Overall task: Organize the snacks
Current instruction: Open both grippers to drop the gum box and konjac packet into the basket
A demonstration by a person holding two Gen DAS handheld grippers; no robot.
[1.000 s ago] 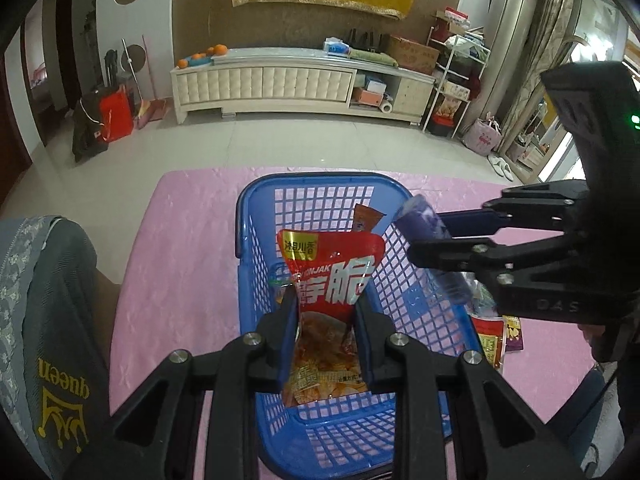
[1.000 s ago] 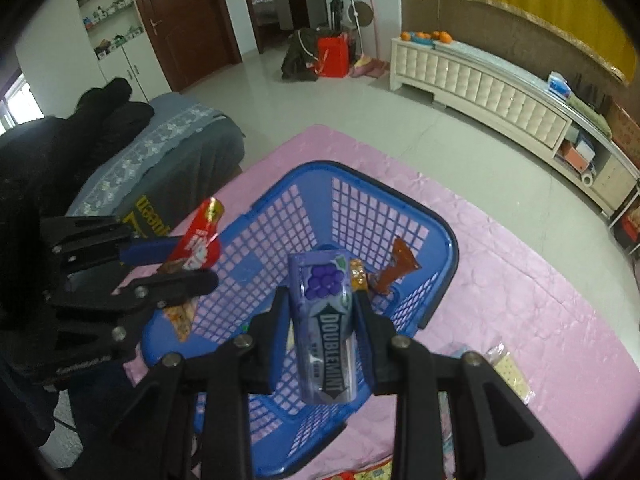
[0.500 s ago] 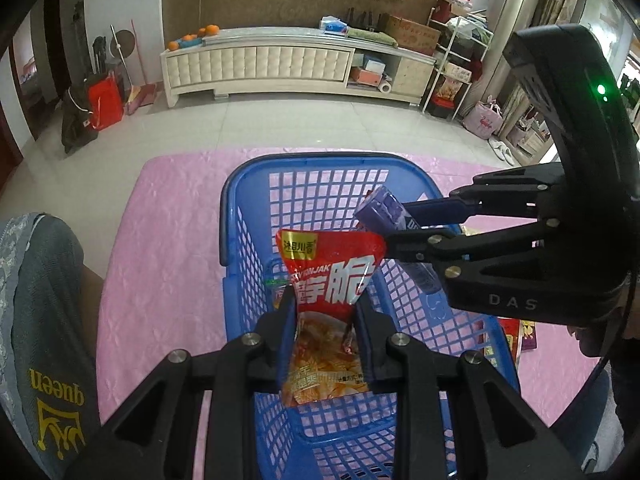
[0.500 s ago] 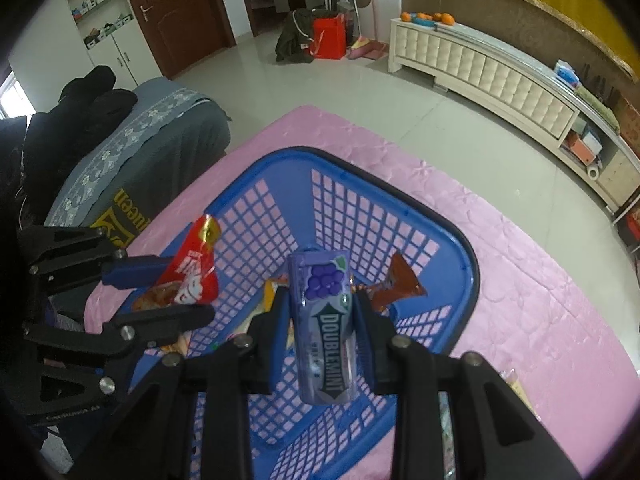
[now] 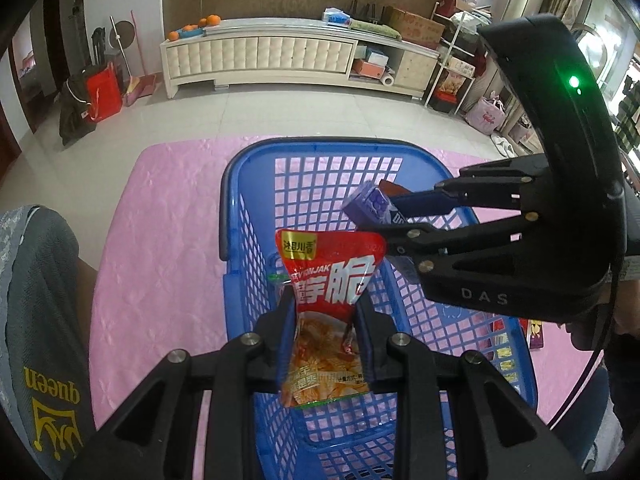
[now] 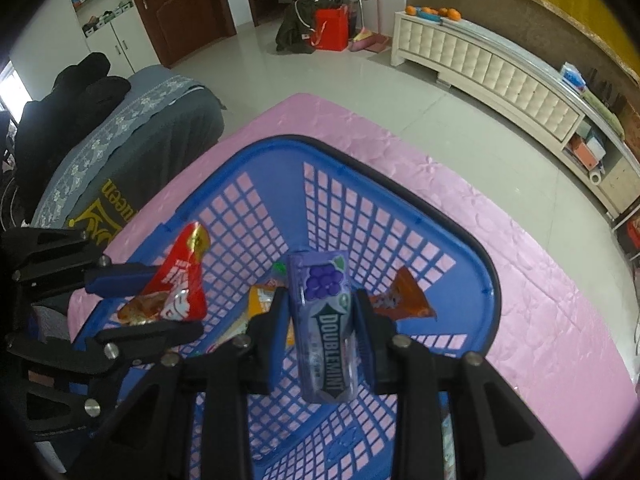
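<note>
A blue plastic basket (image 5: 248,216) (image 6: 472,264) stands on a pink tablecloth. My left gripper (image 5: 324,312) is shut on a red snack packet (image 5: 332,276), held upright over the basket's near part; it also shows in the right wrist view (image 6: 176,284). My right gripper (image 6: 320,312) is shut on a purple Doublemint gum pack (image 6: 324,312), held over the basket's middle; the pack also shows in the left wrist view (image 5: 370,204). An orange-brown packet (image 6: 404,296) and a yellow packet (image 6: 260,300) lie inside the basket.
The pink tablecloth (image 5: 160,216) (image 6: 540,300) surrounds the basket. A few loose snack packets (image 5: 534,332) lie on it right of the basket. A grey cushion with "queen" lettering (image 5: 36,312) sits at the table's left edge. A white cabinet (image 5: 260,56) stands across the floor.
Both grippers have moved further over the basket with their snacks. The right gripper with the gum pack has come leftward, closer to the red packet.
</note>
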